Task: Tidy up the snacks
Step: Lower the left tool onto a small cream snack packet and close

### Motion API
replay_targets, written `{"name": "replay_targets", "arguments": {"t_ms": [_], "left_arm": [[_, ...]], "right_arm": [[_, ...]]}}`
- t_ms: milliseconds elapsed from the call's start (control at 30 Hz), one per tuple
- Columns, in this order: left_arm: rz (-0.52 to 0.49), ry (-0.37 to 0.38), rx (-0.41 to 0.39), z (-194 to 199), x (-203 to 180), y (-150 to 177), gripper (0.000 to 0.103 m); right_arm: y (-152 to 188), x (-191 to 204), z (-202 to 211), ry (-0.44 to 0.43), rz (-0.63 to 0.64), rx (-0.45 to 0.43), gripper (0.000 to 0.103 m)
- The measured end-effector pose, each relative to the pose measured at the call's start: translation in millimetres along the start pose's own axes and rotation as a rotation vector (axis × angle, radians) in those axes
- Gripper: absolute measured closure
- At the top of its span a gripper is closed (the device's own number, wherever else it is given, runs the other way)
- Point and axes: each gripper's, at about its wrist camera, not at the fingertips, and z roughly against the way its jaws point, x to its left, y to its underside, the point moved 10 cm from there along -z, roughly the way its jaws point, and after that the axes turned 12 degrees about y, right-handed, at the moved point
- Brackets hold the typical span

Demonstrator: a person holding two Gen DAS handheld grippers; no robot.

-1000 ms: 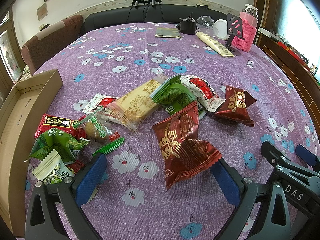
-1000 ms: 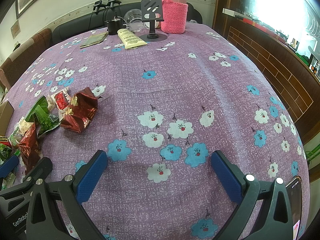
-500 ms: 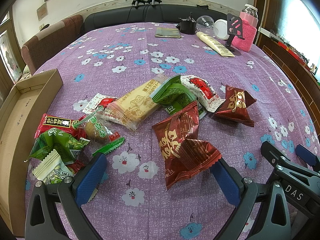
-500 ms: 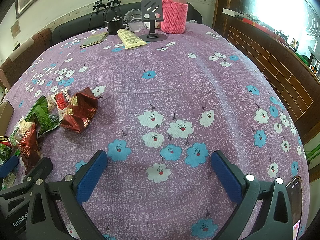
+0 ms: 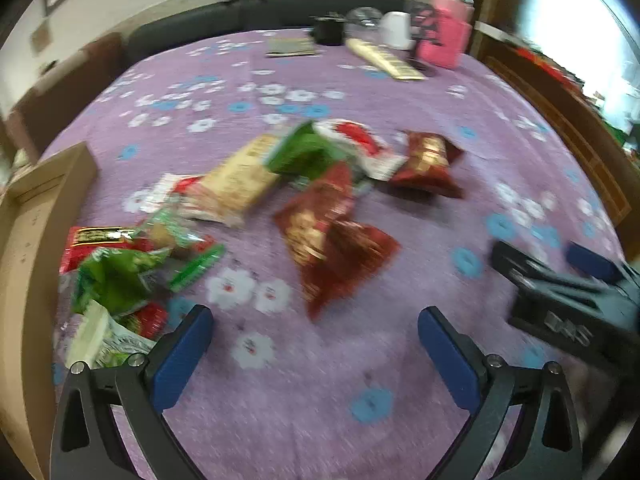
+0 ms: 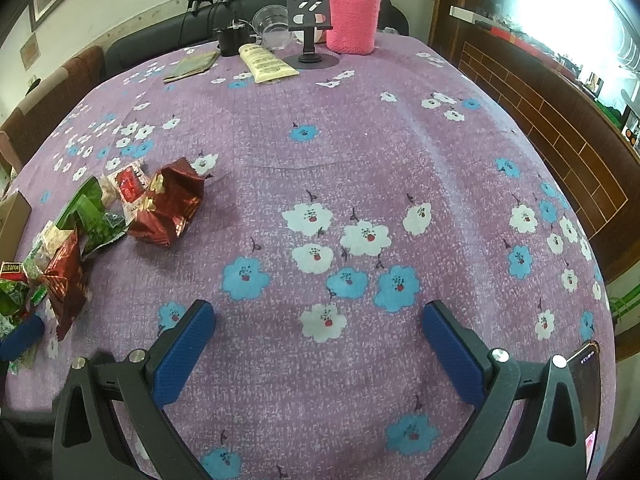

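Note:
Several snack packets lie scattered on the purple flowered tablecloth (image 5: 280, 400). In the blurred left wrist view a dark red packet (image 5: 332, 240) lies just ahead of my open left gripper (image 5: 314, 332), with a yellow biscuit pack (image 5: 236, 180), a green packet (image 5: 308, 152) and a second dark red packet (image 5: 428, 164) beyond. More green and red packets (image 5: 116, 276) sit at the left. My right gripper (image 6: 318, 330) is open over bare cloth, well right of the pile; the nearest red packet (image 6: 170, 202) lies far to its left.
A cardboard box (image 5: 24, 248) stands along the table's left edge. At the far end are a pink-sleeved bottle (image 6: 354, 16), a black phone stand (image 6: 310, 24), a cream tube (image 6: 266, 62), a dark pouch (image 6: 192, 66) and cups. A phone (image 6: 586, 400) is mounted by the right gripper.
The left gripper's view has shifted and blurred, and the snacks sit slightly higher and further off in it; it is moving. The right gripper has stayed still. Both remain open.

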Motion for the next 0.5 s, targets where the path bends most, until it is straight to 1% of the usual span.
{"name": "replay_targets", "arguments": {"t_ms": [67,100,167,233,267,300,333,367,400,433,500], "left_arm": [[0.02,0.082,-0.028,13.2,-7.5,0.8,0.016],[0.014,0.11,-0.055,23.7,-11.3,-0.5,0.017],[-0.033,0.116,-0.144,53.1,-16.9,-5.8,0.017],[-0.08,0.11,-0.268,93.6,-18.6,-12.0,0.017],[-0.087,0.099,-0.338,117.8,-15.0,-14.9,0.017],[-0.083,0.092,-0.389,136.3,-10.2,-17.3,0.016],[-0.07,0.088,-0.452,158.9,-2.0,-20.5,0.014],[-0.053,0.084,-0.495,175.6,7.3,-23.0,0.003],[-0.029,0.081,-0.533,192.0,19.7,-25.8,0.0],[-0.003,0.083,-0.561,206.0,33.3,-28.3,0.0],[0.058,0.067,-0.565,220.0,61.5,-30.5,0.0]], "right_arm": [[-0.2,-0.1,0.2,0.003,-0.003,-0.003,0.0],[0.1,-0.2,0.5,0.004,-0.005,-0.004,0.0],[-0.1,-0.6,0.8,0.006,-0.009,-0.006,0.0],[-0.2,-0.9,1.3,0.009,-0.012,-0.008,0.0],[0.5,-1.7,2.2,0.01,-0.014,-0.009,0.0],[0.2,-1.8,2.1,0.011,-0.015,-0.009,0.0],[0.0,-1.9,2.2,0.012,-0.015,-0.009,0.0],[0.2,-1.8,2.3,0.01,-0.013,-0.008,0.0],[0.3,-2.0,2.6,0.009,-0.009,-0.005,0.0],[0.0,-2.3,2.9,0.012,-0.003,-0.002,0.001],[-2.0,-6.0,9.6,0.039,0.008,-0.023,0.009]]}}
